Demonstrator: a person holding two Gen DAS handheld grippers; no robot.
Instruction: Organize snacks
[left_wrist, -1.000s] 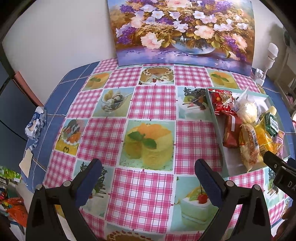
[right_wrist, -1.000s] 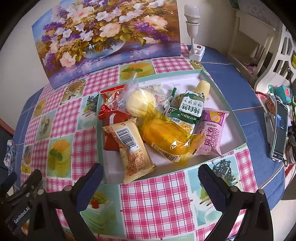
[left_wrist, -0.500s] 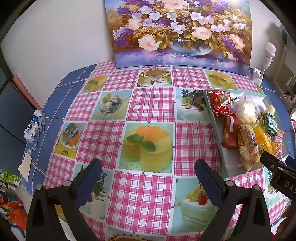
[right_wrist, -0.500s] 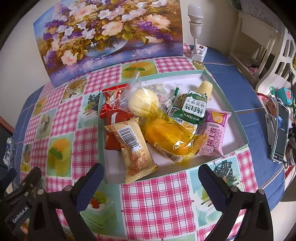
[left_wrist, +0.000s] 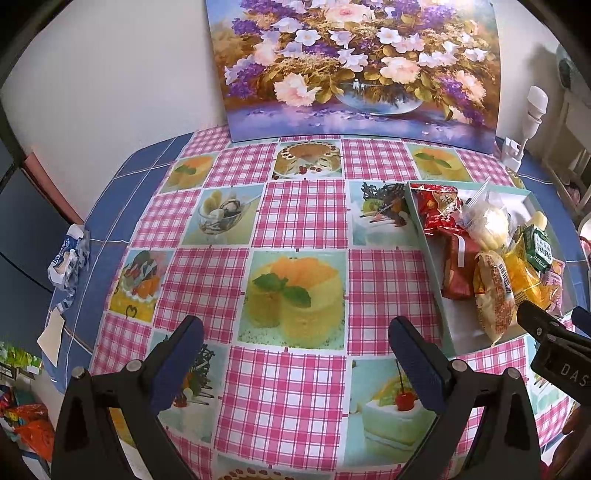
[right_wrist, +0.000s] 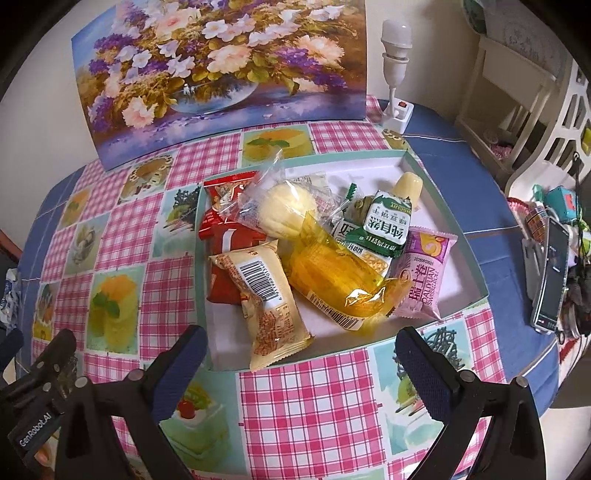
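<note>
Both claws hover spread and empty above the table's near edge, the left claw (left_wrist: 295, 356) over checked cloth, the right claw (right_wrist: 301, 363) before the snack tray (right_wrist: 448, 218), its "DALIYUAN" pink packet (right_wrist: 424, 275) readable.

I am looking into a lived-in home dining corner: a counter under a pink-checked oilcloth (left_wrist: 303, 218) printed with cakes, a flower painting (right_wrist: 218, 70) leaning on the wall at its far edge, a plug-in bulb lamp (right_wrist: 396, 74) at the far right corner, and white furniture (right_wrist: 517, 92) beyond it.
</note>
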